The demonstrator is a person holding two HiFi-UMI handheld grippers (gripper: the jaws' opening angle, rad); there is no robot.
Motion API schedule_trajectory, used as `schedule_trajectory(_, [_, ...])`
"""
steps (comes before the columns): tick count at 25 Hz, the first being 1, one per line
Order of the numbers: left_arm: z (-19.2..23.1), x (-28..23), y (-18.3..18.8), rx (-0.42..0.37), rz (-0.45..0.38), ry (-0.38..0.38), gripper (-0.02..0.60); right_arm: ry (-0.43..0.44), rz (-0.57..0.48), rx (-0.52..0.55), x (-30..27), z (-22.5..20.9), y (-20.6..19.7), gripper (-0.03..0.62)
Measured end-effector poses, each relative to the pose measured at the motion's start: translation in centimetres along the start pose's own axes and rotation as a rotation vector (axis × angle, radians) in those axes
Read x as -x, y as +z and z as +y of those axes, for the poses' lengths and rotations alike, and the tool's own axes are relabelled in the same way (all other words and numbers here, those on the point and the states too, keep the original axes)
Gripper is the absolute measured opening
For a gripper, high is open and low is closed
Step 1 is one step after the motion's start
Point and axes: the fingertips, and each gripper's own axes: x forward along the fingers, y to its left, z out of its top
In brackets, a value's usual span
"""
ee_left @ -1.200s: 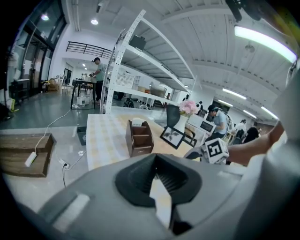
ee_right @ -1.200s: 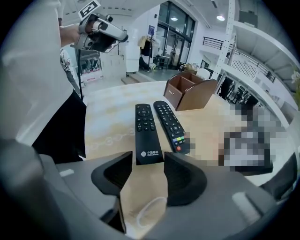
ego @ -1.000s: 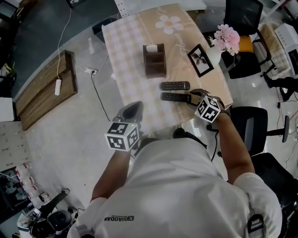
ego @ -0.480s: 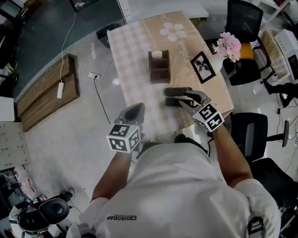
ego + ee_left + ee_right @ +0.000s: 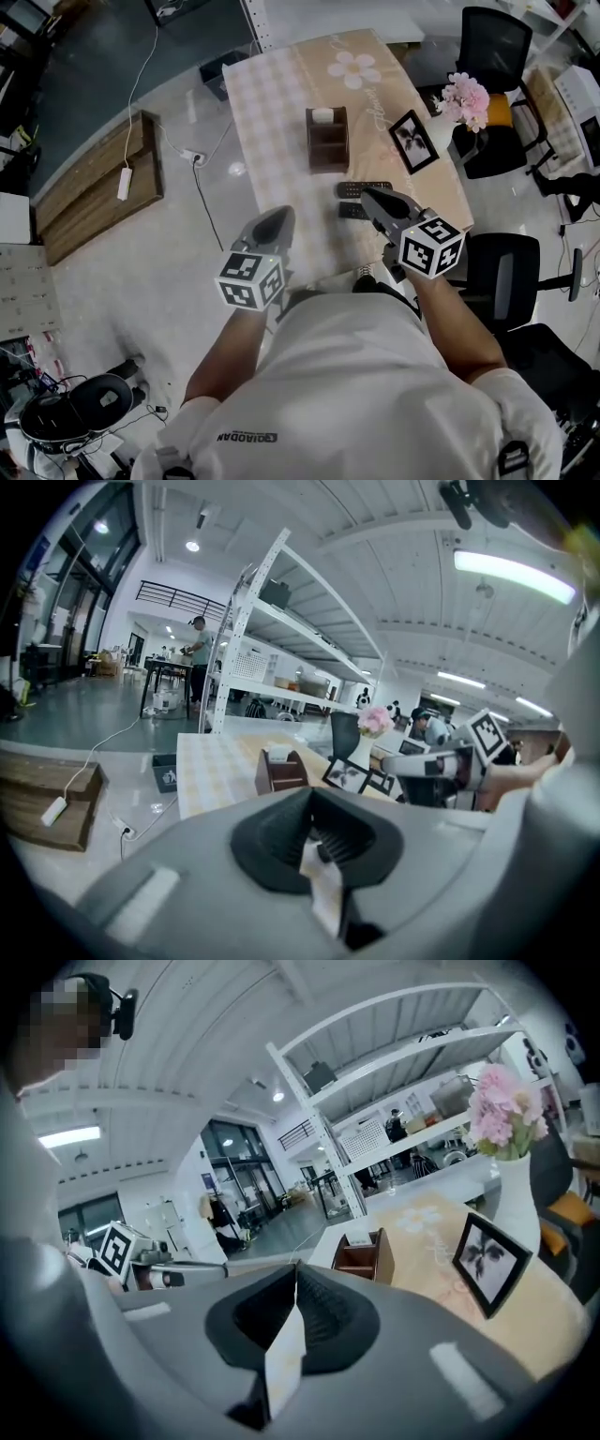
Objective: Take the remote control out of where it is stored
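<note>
Black remote controls (image 5: 356, 188) lie on the table (image 5: 281, 112) at six o'clock from the holder (image 5: 327, 141), partly hidden under my right gripper (image 5: 373, 197). Its jaws have just been closing, empty; my left gripper (image 5: 277, 216) is clenched too.

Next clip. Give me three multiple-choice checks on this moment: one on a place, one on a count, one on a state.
1. Where do the remotes lie?
A. in the holder
B. on the table, between holder and person
C. on the floor

2. How many remotes are out on the table?
A. one
B. two
C. three

3. The right gripper is:
A. shut on nothing
B. shut on a remote
C. wide open

Key:
1 B, both lie flat on the cloth on the person's side of the holder.
2 B, two dark bars lie side by side.
3 A, its jaws have just been closing and meet with nothing between them.
</note>
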Motion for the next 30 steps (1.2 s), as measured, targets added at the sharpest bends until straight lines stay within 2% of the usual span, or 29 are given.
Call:
schedule_trajectory(1, [0.0, 0.1, 0.1, -0.002, -0.006, -0.003, 0.003, -0.007, -0.006, -0.001, 0.0, 0.0, 0.1, 0.005])
schedule_trajectory(12, [0.2, -0.1, 0.4, -0.028, 0.001, -0.001, 0.003, -0.020, 0.048, 0.026, -0.7, -0.5, -1.2, 0.005])
schedule_trajectory(19, [-0.5, -0.5, 0.4, -0.058, 0.013, -0.036, 0.003, -0.025, 0.057, 0.050, -1.1, -0.6, -1.1, 0.005])
schedule_trajectory(30, [0.9, -1.0, 0.5, -0.012, -0.005, 0.012, 0.003, -0.055, 0.086, 0.088, -1.8, -2.2, -1.2, 0.005])
